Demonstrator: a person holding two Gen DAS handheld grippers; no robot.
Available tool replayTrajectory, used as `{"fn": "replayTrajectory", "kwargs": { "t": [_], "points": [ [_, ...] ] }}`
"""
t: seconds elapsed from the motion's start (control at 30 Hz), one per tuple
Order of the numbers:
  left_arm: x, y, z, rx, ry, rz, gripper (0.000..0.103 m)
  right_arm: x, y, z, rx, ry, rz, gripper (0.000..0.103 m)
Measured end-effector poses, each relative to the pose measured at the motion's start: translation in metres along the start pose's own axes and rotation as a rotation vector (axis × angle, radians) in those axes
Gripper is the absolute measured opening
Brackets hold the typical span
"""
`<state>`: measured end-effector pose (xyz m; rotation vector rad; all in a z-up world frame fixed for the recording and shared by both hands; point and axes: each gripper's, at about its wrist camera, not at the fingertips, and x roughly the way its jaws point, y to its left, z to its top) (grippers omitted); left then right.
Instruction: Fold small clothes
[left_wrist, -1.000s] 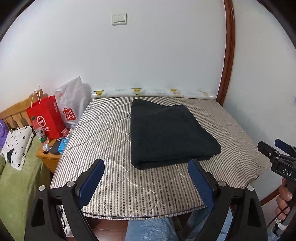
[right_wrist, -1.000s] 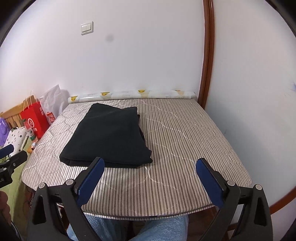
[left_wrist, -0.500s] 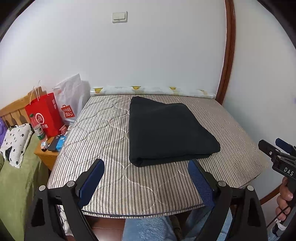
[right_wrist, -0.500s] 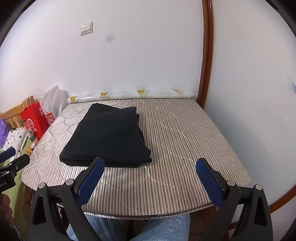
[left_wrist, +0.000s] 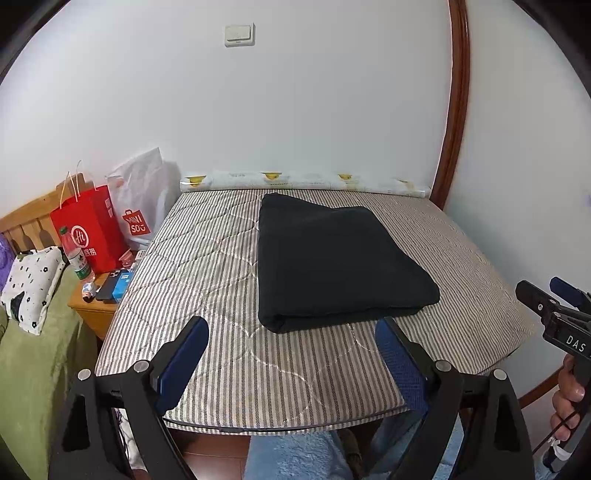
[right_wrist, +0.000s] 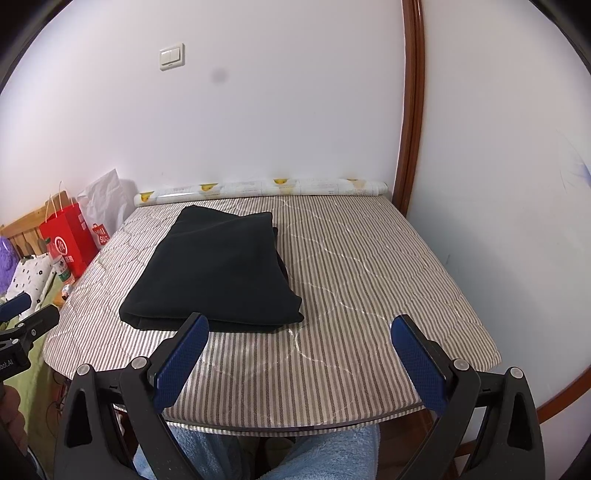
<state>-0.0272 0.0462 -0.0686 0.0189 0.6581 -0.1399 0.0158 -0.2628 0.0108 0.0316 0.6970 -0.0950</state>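
A black garment (left_wrist: 332, 258) lies folded into a neat rectangle on the striped quilted table top (left_wrist: 207, 258); it also shows in the right wrist view (right_wrist: 218, 269). My left gripper (left_wrist: 291, 354) is open and empty, held back at the table's near edge in front of the garment. My right gripper (right_wrist: 299, 350) is open and empty, near the front edge to the right of the garment. Neither touches the cloth. The right gripper also shows at the far right of the left wrist view (left_wrist: 554, 310).
A rolled printed sheet (left_wrist: 303, 181) lies along the back wall. Left of the table stand a red paper bag (left_wrist: 88, 232), a white bag (left_wrist: 142, 199), a bottle (left_wrist: 75, 254) and a small wooden stand (left_wrist: 94, 310). A wooden frame (right_wrist: 408, 110) rises at the back right.
Both views have shifted slightly, as the grippers drift a little back and up. The garment has not moved. Both grippers stay open.
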Motion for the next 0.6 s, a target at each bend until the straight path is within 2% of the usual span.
{"fn": "replayTrajectory", "kwargs": {
  "t": [0.6],
  "points": [
    [-0.0032,-0.0054,0.0026,-0.005,-0.004,-0.002,0.092,-0.0013,-0.0019,-0.0005,-0.002,-0.001,0.002,0.098]
  ]
}}
